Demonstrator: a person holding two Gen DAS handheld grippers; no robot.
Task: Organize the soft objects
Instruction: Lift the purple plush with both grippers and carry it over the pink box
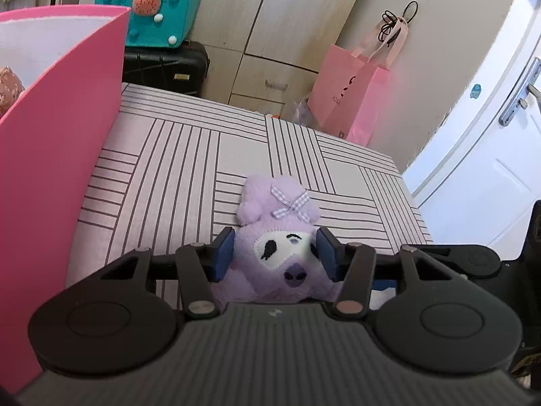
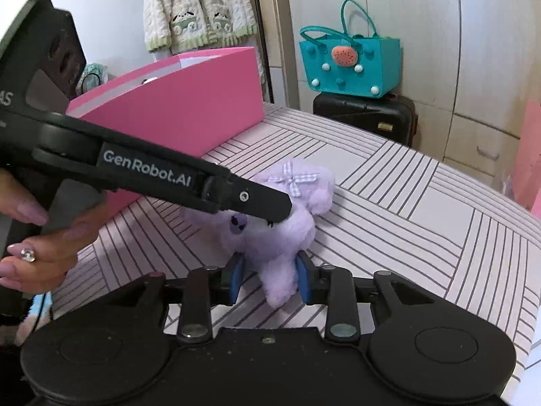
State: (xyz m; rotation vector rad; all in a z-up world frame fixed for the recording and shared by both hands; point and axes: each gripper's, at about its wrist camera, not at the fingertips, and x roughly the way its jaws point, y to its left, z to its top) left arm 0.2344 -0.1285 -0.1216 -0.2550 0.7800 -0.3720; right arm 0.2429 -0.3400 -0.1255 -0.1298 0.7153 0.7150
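Note:
A purple plush toy [image 1: 277, 237] with a checked bow lies on the striped bed cover [image 1: 175, 155]. My left gripper [image 1: 275, 253] has its blue pads on both sides of the toy's face and is shut on it. In the right wrist view the toy [image 2: 290, 223] lies between the pads of my right gripper [image 2: 270, 279], which grips its lower limb. The left gripper's finger [image 2: 263, 199] comes in from the left and presses on the toy's head. A pink box [image 1: 57, 142] stands open at the left, also seen in the right wrist view [image 2: 189, 101].
A teal felt bag [image 2: 351, 64] sits on a black suitcase [image 2: 365, 118] beyond the bed. A pink paper bag [image 1: 351, 94] stands by the wardrobe, and a white door [image 1: 490, 128] is at the right. A pink soft item [image 1: 10, 88] lies inside the box.

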